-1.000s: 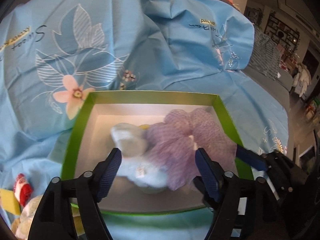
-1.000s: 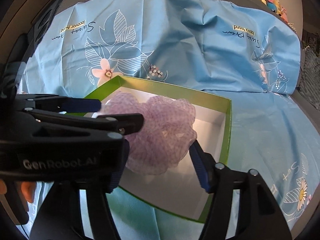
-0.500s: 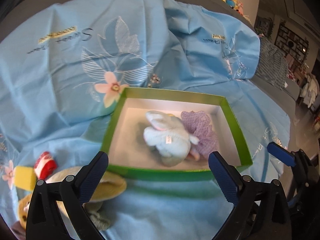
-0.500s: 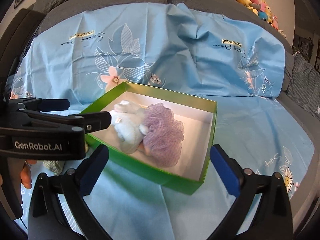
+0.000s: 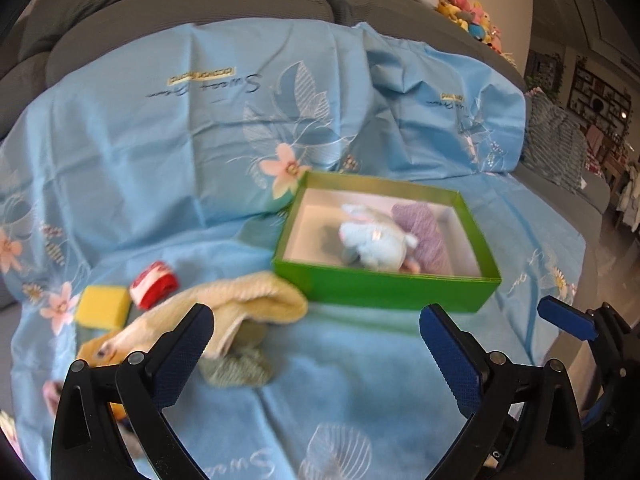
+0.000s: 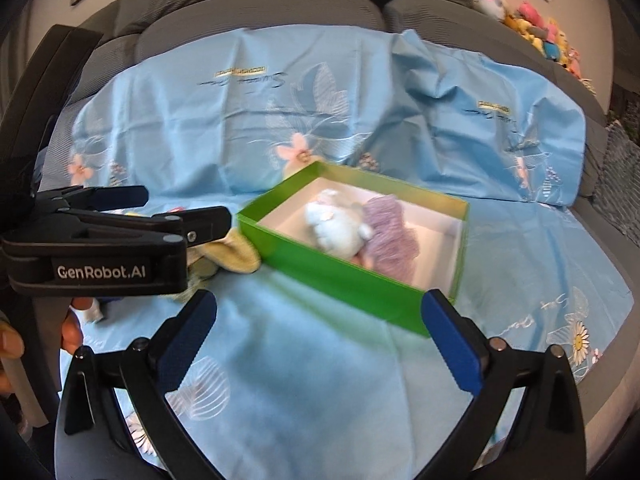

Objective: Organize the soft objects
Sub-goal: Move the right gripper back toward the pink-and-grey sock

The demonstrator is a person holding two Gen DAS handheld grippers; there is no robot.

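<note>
A green box (image 5: 384, 290) (image 6: 344, 276) stands on the blue sheet. In it lie a pale blue plush toy (image 5: 374, 240) (image 6: 336, 230) and a purple mesh pouf (image 5: 424, 232) (image 6: 390, 236). Left of the box lie a cream knitted sock (image 5: 240, 304) (image 6: 234, 256), a grey-green soft piece (image 5: 236, 368), a red-and-white roll (image 5: 154, 290) and a yellow sponge (image 5: 102, 306). My left gripper (image 5: 316, 350) (image 6: 132, 208) is open and empty, back from the box and over the sock's end. My right gripper (image 6: 318, 338) is open and empty, in front of the box.
The blue flowered sheet (image 5: 160, 140) covers a grey sofa (image 6: 320, 0). Plush toys (image 5: 460, 4) sit on the sofa back at the far right. A patterned cushion (image 5: 556, 148) lies at the right end. The sheet's front edge is close below both grippers.
Both grippers have pulled back from the box and away from it. The purple pouf, near the right gripper before, now lies in the box beside the plush toy. Loose items at left came into view.
</note>
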